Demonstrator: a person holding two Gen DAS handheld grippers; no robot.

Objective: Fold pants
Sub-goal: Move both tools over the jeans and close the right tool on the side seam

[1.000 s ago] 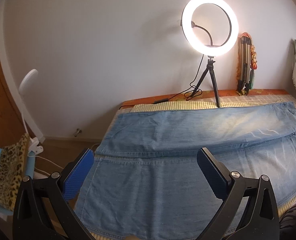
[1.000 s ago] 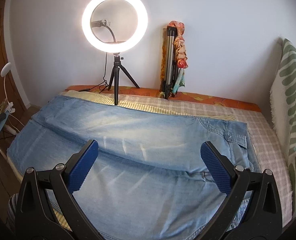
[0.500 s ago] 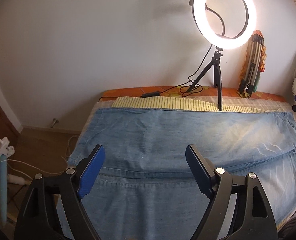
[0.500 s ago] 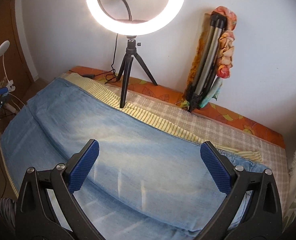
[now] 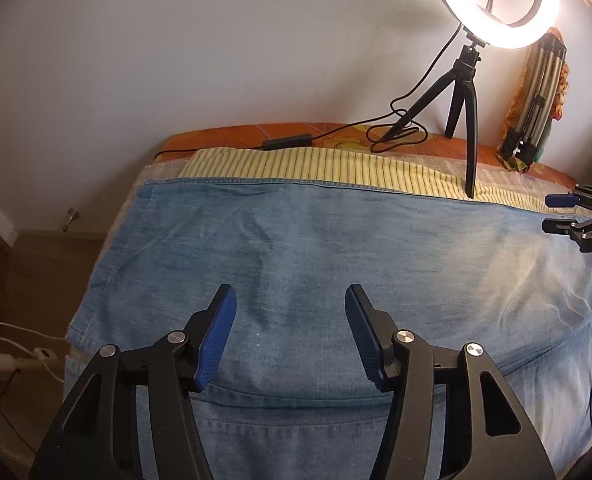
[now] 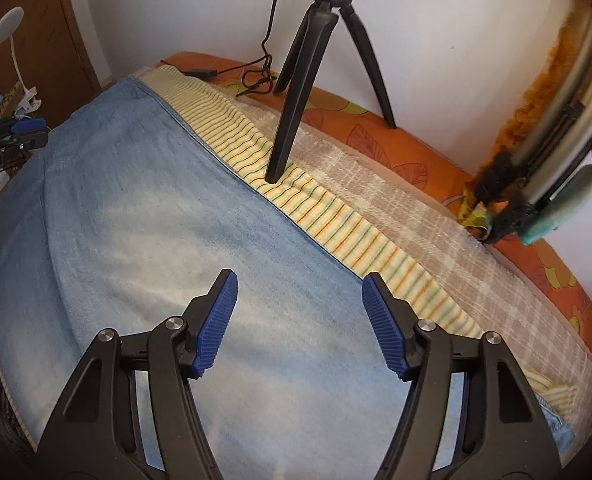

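Light blue denim pants (image 5: pixel 336 232) lie spread flat across the bed, their far edge running along a yellow striped cloth (image 5: pixel 316 164). My left gripper (image 5: pixel 289 300) hangs just above the far leg near its hem end; its jaws are closing and only flat denim lies below them. My right gripper (image 6: pixel 300 280) hovers over the pants (image 6: pixel 135 200) close to their far edge, jaws also closing, pads pressing on nothing. Each gripper shows in the other's view: the right gripper (image 5: pixel 568 212) at the right edge, the left gripper (image 6: pixel 15 132) at the left.
A ring light on a black tripod (image 5: pixel 470 120) stands on the striped cloth (image 6: pixel 356 248) just beyond the pants, its cable (image 5: pixel 396 132) coiled by the wall. A folded tripod wrapped in cloth (image 5: pixel 536 92) leans on the wall. White cables (image 5: pixel 23 352) lie on the floor left of the bed.
Both grippers have moved forward and down toward the far edge of the pants, and both pairs of jaws have narrowed. The ring light has slid up out of the right wrist view.
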